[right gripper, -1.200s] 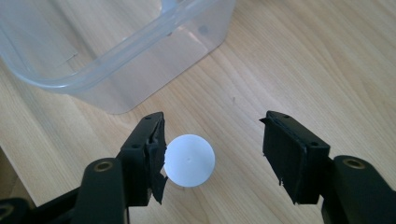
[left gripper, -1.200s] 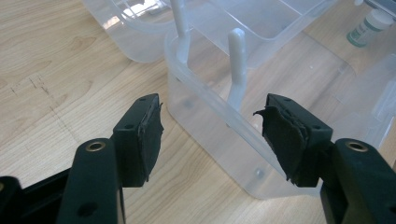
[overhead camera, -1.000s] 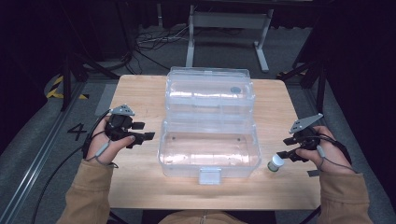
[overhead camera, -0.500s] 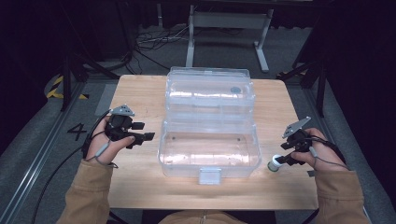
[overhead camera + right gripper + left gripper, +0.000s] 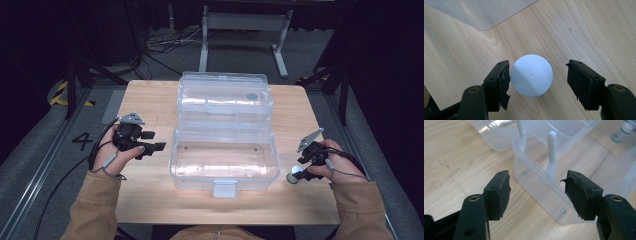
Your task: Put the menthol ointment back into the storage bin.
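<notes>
A clear plastic box [image 5: 223,165] lies open in the middle of the wooden table, its lid [image 5: 225,100] folded back. A small bottle with a white cap [image 5: 292,176] stands to the right of the box near the front. My right gripper [image 5: 302,169] is open just above it. In the right gripper view the round cap [image 5: 532,75] sits between the jaws, close against the left pad, and the gripper [image 5: 537,75] is not shut on it. My left gripper [image 5: 154,140] is open beside the box's left wall [image 5: 536,182], holding nothing.
The table [image 5: 150,105] is light wood with dark floor all round. A white latch tab [image 5: 224,188] sticks out at the box's front. A small grey round thing [image 5: 252,96] lies in the lid half. Bare wood lies left of the box.
My right gripper has moved down and forward onto the bottle, so the cap now lies between its jaws. The bottle, the box and the left gripper have stayed put.
</notes>
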`<move>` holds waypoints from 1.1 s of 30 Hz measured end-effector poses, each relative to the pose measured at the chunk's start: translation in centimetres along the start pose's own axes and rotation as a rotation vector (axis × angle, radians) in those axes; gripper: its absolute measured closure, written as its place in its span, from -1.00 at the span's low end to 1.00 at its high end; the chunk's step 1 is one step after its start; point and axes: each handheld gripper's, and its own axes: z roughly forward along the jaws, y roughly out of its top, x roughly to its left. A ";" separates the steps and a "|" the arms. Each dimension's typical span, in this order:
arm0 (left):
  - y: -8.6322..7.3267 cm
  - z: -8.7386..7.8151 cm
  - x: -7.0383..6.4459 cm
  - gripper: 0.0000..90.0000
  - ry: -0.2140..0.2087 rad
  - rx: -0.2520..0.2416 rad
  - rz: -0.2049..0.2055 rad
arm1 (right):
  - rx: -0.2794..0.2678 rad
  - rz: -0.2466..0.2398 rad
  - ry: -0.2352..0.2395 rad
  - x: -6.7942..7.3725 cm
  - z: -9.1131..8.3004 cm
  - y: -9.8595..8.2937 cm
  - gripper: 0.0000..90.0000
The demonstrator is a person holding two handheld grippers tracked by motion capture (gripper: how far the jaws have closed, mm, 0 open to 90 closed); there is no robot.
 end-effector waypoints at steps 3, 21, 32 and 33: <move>0.0 0.0 0.0 -0.18 0.002 -0.003 -0.005 | 0.022 -0.012 0.010 0.1 0.4 0.1 -0.20; 0.0 0.3 0.1 -0.19 -0.001 0.010 0.006 | 0.075 -0.039 0.013 0.3 1.5 0.5 0.05; -0.1 0.2 0.0 -0.19 -0.001 0.007 -0.002 | 0.077 -0.031 0.018 0.3 1.4 0.6 0.12; -0.1 0.2 0.0 -0.19 -0.003 0.009 -0.004 | 0.075 -0.023 0.024 0.3 1.4 0.6 0.13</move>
